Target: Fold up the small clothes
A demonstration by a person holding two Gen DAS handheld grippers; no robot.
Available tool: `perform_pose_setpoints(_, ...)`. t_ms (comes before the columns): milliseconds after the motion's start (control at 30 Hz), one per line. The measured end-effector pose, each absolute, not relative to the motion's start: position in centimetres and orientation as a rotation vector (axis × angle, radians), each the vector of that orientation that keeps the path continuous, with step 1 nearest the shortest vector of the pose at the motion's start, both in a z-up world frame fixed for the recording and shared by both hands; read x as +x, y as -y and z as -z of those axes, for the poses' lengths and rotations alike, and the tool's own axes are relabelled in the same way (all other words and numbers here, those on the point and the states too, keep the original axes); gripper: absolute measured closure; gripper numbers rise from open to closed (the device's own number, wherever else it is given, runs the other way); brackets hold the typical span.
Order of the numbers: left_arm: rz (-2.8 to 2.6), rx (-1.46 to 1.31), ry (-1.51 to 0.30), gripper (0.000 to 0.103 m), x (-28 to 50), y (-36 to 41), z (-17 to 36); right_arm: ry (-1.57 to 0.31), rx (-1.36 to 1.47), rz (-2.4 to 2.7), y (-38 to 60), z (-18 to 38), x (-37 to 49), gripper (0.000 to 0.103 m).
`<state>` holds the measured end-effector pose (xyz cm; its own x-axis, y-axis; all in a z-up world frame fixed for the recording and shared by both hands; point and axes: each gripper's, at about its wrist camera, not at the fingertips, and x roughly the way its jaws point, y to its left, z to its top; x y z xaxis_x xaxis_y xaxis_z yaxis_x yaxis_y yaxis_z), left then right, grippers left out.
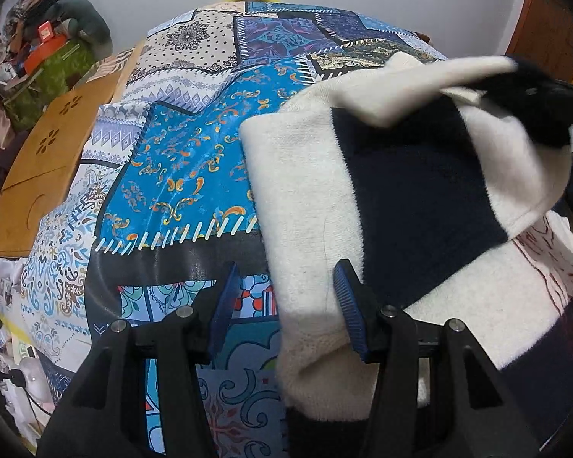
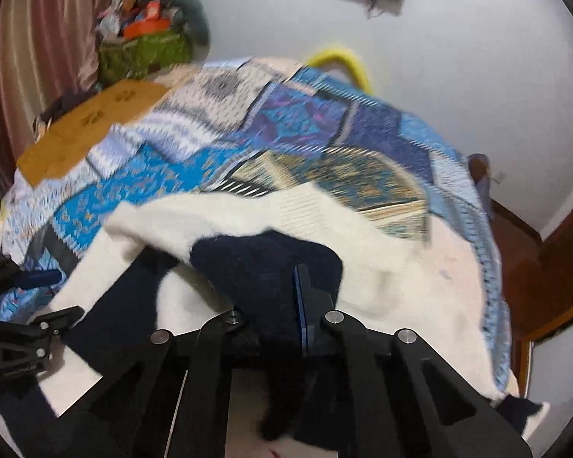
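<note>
**Soft fleece garment mid-fold on the patchwork cloth**

The cream and navy striped fleece garment (image 1: 309,175) lies on the blue patchwork-printed cloth (image 1: 179,160) that covers the table, filling the near and right part of the left wrist view. Its left edge looks already doubled over into a thick roll.

The left gripper (image 1: 286,297) hangs with its jaws spread and nothing between them; its right blue-padded finger (image 1: 349,313) rests against the cream roll at the garment's near edge, and the other stands over bare cloth. The right gripper (image 2: 275,305) is clamped on a navy part of the garment, lifted clear of the layers below; in the left wrist view this shows as a cream flap raised at the far right, blurred.

The fabric appears light, thick and limp. It should drape and sag from any single hold, and a thick fold is likely to spring open a little when let go. The pile seems to give good friction, so slipping from the pads looks unlikely. The best holds are probably at hems and corners, taking both layers of a doubled edge at once.

A tan wooden board (image 1: 46,160) lies well apart at the far left.
</note>
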<state>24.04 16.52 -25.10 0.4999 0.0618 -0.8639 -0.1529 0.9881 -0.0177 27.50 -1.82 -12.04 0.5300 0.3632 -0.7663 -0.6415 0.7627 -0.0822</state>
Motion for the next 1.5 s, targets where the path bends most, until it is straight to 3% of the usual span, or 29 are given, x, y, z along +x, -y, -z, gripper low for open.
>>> perform_pose_setpoints(233,-0.147,-0.086,-1.041,0.051,24.1,-16.4,25.2,-0.798,-0.212,-0.524,10.3,8.9,27.8,0.094)
perform_pose_setpoints(900,-0.211,-0.026,-1.050,0.044,24.2,-15.9,25.1,-0.953,-0.024,-0.400,21.6,13.2,26.3,0.093)
perform_pose_setpoints(1100,-0.220,0.028,-1.046,0.045,24.2,-15.5,24.2,-0.912,0.001,-0.393,22.8,12.1,25.4,0.066)
perform_pose_setpoints(1267,-0.211,0.035,-1.004,0.045,24.2,-15.2,22.1,-0.883,-0.010,-0.354,25.0,11.1,24.7,0.065)
perform_pose_setpoints(1433,-0.171,0.052,-0.933,0.045,24.8,-13.3,18.8,-0.834,0.031,-0.268,29.0,9.9,24.2,0.048)
perform_pose_setpoints(1500,-0.147,0.062,-0.909,0.044,25.5,-12.0,17.7,-0.824,0.044,-0.236,30.5,9.7,24.2,0.047)
